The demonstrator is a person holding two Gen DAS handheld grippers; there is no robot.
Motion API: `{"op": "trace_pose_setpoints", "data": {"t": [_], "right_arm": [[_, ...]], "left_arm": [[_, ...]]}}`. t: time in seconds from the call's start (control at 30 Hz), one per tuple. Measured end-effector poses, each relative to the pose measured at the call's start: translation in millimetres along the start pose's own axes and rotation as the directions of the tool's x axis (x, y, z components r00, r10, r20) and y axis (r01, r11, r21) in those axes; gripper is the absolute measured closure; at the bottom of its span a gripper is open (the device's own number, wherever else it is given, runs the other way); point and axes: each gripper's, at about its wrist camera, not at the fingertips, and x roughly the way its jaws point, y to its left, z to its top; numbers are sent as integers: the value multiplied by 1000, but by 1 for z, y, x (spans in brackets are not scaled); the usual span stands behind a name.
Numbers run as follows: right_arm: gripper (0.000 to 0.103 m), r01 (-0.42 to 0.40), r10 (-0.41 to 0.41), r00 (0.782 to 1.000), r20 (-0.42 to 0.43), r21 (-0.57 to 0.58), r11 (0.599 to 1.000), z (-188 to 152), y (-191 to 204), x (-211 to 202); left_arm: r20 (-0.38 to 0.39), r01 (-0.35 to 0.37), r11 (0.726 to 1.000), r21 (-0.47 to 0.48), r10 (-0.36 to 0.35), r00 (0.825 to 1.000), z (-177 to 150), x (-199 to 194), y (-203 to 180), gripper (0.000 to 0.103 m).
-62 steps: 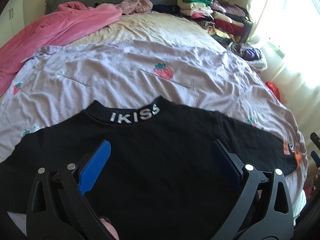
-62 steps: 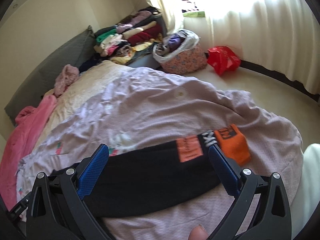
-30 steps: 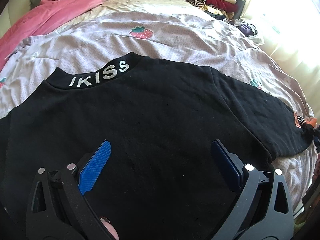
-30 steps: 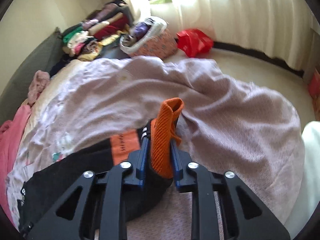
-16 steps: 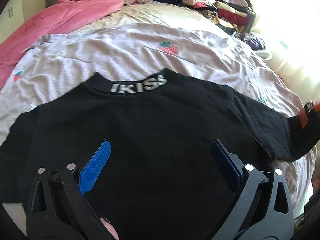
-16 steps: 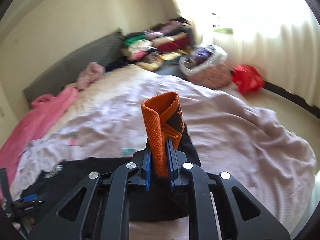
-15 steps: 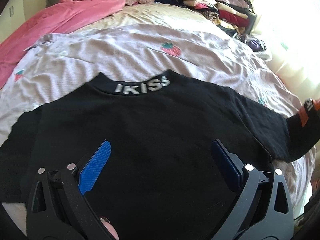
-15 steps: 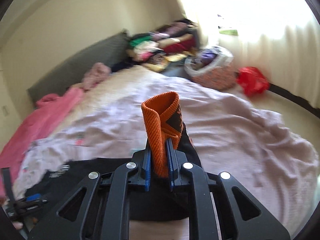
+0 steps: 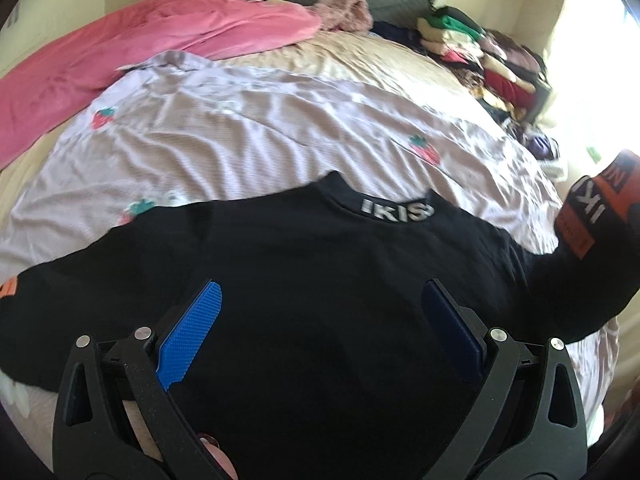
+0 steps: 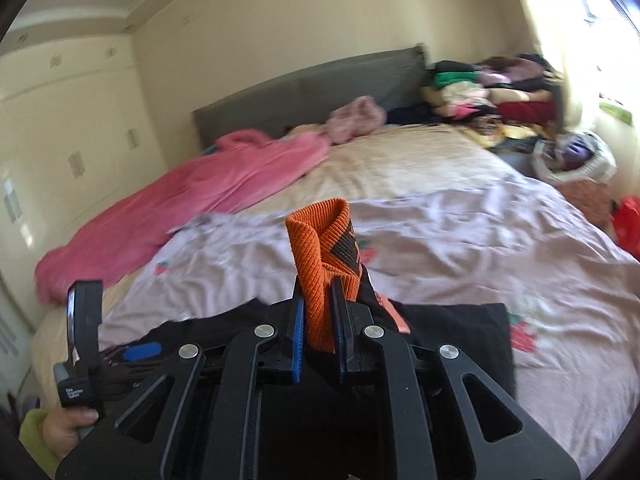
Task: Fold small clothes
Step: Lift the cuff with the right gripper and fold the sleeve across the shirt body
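Note:
A black sweater (image 9: 320, 260) with a lettered collar (image 9: 396, 210) lies spread flat on the bed. In the left wrist view my left gripper (image 9: 320, 286) hovers open over its body, nothing between the blue fingers. My right gripper (image 10: 316, 282) is shut on the sweater's orange ribbed cuff (image 10: 316, 248), which stands up between the pads. The sleeve (image 9: 592, 240) with its orange patch hangs lifted at the right edge of the left wrist view. The left gripper (image 10: 140, 350) also shows at lower left in the right wrist view, held by a hand (image 10: 68, 424).
A lilac strawberry-print sheet (image 9: 260, 132) covers the bed under the sweater. A pink blanket (image 9: 140, 52) lies along the far left. Piled folded clothes (image 10: 492, 88) sit by the grey headboard (image 10: 320, 88). A basket (image 10: 576, 160) and a red bag (image 10: 628, 228) are on the floor.
My right gripper has closed on the orange cuff, lifted it and swung it left above the sweater. The sleeve now rises off the bed. The left gripper has shifted leftwards, still open.

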Motion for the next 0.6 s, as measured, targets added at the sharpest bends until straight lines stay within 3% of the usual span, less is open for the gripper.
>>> {"op": "trace_pose_setpoints", "data": {"t": [0.2, 0.5, 0.53, 0.57, 0.6], "right_arm": [[92, -103, 98, 991, -86, -51, 993, -6, 46, 37], [86, -185, 168, 964, -204, -63, 981, -38, 67, 78], [79, -187, 171, 962, -211, -58, 981, -39, 64, 79], [66, -189, 174, 961, -214, -50, 981, -40, 62, 79], [61, -197, 184, 961, -207, -43, 980, -40, 61, 77]], "left_arm": [[-5, -21, 997, -78, 21, 1000, -1, 1, 35, 9], [-45, 32, 978, -204, -42, 998, -8, 14, 56, 9], [-50, 53, 974, -222, -66, 997, -8, 16, 57, 9], [-50, 67, 971, -231, -80, 996, -9, 17, 57, 9], [-49, 73, 969, -235, -86, 995, -9, 18, 56, 9]]}}
